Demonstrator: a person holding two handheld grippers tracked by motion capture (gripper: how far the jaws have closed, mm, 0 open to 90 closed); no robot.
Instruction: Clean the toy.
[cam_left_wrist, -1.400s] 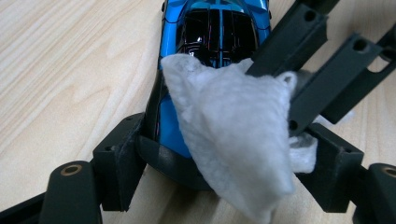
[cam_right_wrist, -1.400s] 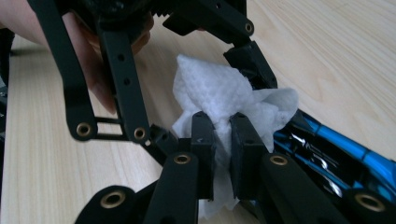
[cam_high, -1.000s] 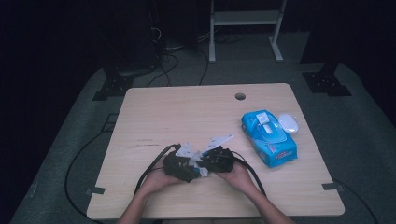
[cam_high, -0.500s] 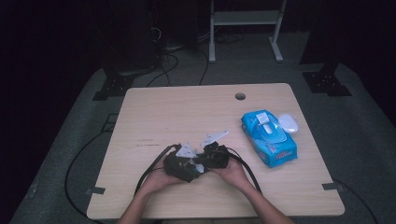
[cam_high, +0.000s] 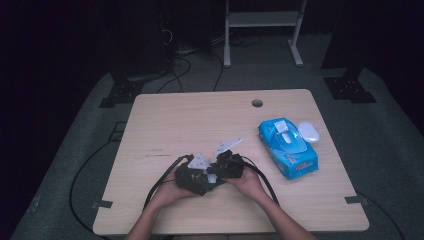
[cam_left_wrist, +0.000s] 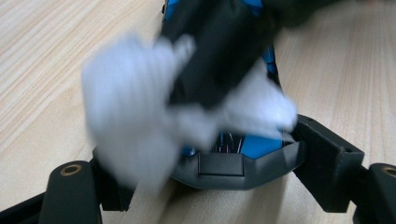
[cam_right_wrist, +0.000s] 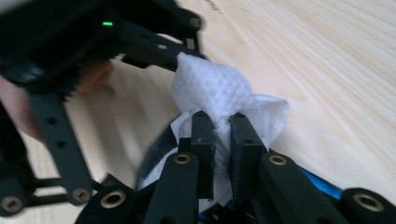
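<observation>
My two grippers meet nose to nose near the table's front middle. The right gripper (cam_right_wrist: 222, 119) is shut on a crumpled white wipe (cam_right_wrist: 215, 88), which bulges out past its tips. One of the left gripper's fingers (cam_right_wrist: 154, 44) touches the wipe's far side. In the left gripper view, the left gripper (cam_left_wrist: 196, 158) stands open and wide. The blurred wipe (cam_left_wrist: 130, 107) and the right gripper's black body (cam_left_wrist: 219, 60) lie between its jaws. In the high view, the left gripper (cam_high: 206, 175) and the right gripper (cam_high: 218, 171) almost touch.
A blue wipe pack (cam_high: 287, 147) lies at the table's right side, with a white oval lid (cam_high: 308, 132) beside it. A cable hole (cam_high: 257, 103) sits near the far edge of the wooden table (cam_high: 190, 120). Black cables trail off the front.
The right gripper has edged slightly left, closer to the left one. The left hand has stayed put.
</observation>
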